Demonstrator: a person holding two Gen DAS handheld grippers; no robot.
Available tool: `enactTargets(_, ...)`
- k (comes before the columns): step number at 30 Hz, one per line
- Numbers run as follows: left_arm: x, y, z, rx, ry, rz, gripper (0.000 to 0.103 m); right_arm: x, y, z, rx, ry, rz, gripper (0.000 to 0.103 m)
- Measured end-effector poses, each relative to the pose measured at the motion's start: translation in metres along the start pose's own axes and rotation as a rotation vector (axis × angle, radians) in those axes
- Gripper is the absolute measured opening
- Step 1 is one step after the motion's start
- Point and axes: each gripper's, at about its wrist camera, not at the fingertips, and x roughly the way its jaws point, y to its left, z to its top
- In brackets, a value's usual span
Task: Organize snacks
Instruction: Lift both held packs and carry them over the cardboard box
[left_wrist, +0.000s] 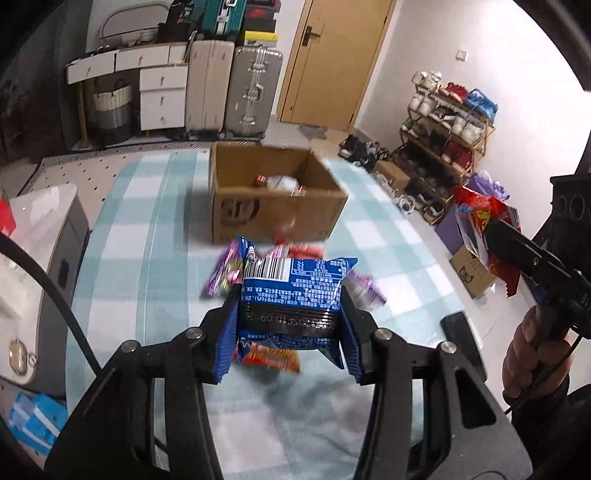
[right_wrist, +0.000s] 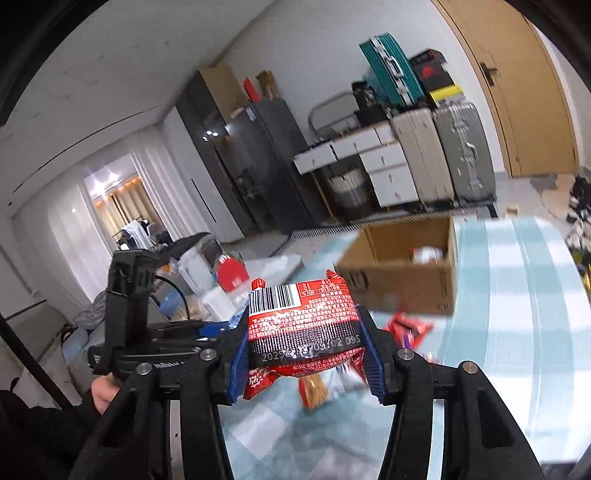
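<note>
My left gripper is shut on a blue snack packet, barcode side up, held above the checked tablecloth. My right gripper is shut on a red snack packet, also lifted off the table. The open cardboard box stands farther back on the table with a few snacks inside; it also shows as the cardboard box ahead and to the right of the red packet. Loose purple and red snack packets lie on the cloth below the blue packet. The right gripper with its red packet shows at the right edge.
A blue-and-white checked cloth covers the table. An orange packet lies under my left jaws. Suitcases, white drawers and a wooden door stand behind. A shoe rack is at the right. A person's hand grips the right handle.
</note>
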Motion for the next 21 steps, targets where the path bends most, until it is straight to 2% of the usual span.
enactTargets(9,-0.016,-0.026,0.083,0.104,-0.091,0.025,0.045,0.002,-0.010,0.081,0.033,-0.063,0.046,0.052)
enactTargets(14,-0.010,-0.030,0.139,0.128,-0.092,0.018,0.045,0.020,-0.016,0.121,-0.018,-0.049,0.001,0.052)
enactTargets(18,-0.001,-0.022,0.185,0.112,-0.111,0.024,0.045,0.041,-0.025,0.145,-0.028,-0.034,-0.033,0.052)
enactTargets(21,0.017,-0.012,0.215,0.088,-0.091,0.027,0.045,0.059,-0.034,0.162,-0.029,-0.024,-0.063,0.052)
